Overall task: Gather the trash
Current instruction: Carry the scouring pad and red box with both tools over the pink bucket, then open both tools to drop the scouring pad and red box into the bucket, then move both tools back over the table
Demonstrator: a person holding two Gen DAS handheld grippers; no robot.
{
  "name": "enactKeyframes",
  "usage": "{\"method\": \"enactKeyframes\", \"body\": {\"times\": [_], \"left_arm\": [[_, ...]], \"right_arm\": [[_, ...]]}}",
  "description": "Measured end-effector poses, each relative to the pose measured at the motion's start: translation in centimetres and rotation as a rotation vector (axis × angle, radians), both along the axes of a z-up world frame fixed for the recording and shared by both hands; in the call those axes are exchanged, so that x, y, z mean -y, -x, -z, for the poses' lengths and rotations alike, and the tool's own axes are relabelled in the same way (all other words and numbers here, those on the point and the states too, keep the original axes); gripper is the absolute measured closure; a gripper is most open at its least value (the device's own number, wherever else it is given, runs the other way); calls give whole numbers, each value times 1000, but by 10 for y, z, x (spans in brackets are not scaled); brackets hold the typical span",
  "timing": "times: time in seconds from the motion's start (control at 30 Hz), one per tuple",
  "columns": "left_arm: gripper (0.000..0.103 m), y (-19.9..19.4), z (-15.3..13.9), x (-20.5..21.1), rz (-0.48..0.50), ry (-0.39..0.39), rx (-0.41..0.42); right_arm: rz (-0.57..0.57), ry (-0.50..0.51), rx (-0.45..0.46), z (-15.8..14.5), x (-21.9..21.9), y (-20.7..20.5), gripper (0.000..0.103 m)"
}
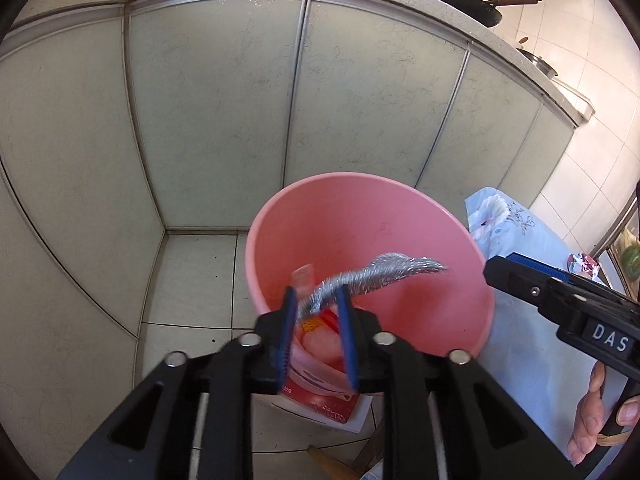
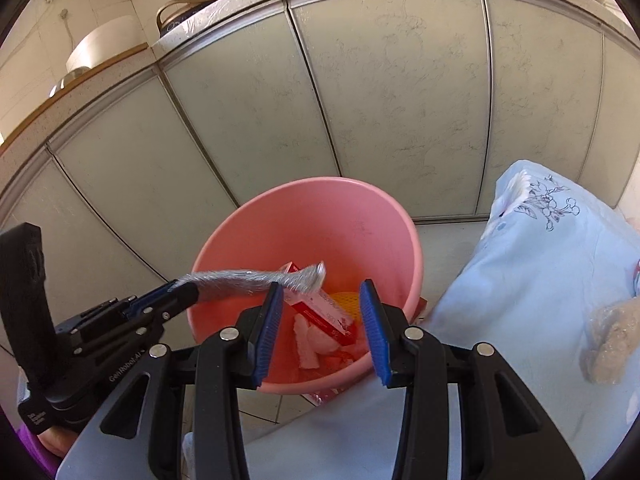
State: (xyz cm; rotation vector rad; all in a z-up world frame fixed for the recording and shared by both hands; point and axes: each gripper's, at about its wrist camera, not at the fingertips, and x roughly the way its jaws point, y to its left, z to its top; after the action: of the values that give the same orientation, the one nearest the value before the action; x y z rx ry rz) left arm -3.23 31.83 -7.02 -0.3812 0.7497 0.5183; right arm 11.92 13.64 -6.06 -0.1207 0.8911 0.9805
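holding both grippers over the pink bucket [image 1: 372,216], which stands on the floor against the cabinet doors [image 1: 216,120]. inside the bucket we see a red-and-white carton [image 2: 320,308] and scraps. the silver foil strip [image 1: 376,272] hangs above the bucket mouth, long axis running across it. left gripper [image 1: 316,332] is nearer: jaws part open, strip lying between them, pads seemingly not pressing. right gripper [image 2: 324,320] is moderately open, empty, strip tip just ahead.
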Motion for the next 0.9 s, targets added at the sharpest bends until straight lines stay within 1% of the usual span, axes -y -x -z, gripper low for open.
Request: {"method": "enactKeyframes", "body": {"times": [0.03, 0.1, 0.27, 0.4, 0.63, 0.7, 0.9], "left_arm": [[67, 1, 0, 0, -8, 0, 3], [61, 5, 1, -1, -18, 1, 10], [58, 9, -2, 1, -11, 0, 17], [53, 11, -7, 8, 10, -6, 29], [52, 16, -20, 29, 62, -14, 54], [52, 16, -24, 36, 83, -15, 64], [52, 15, -35, 57, 150, -20, 82]], "right_arm": [[2, 3, 1, 0, 1, 0, 62], [5, 2, 4, 0, 4, 0, 62], [12, -6, 13, -2, 13, 4, 62], [3, -10, 25, -4, 21, 11, 62], [6, -42, 37, -11, 45, 25, 62], [8, -49, 46, -14, 53, 31, 54], [36, -49, 89, -21, 86, 46, 53]]}}
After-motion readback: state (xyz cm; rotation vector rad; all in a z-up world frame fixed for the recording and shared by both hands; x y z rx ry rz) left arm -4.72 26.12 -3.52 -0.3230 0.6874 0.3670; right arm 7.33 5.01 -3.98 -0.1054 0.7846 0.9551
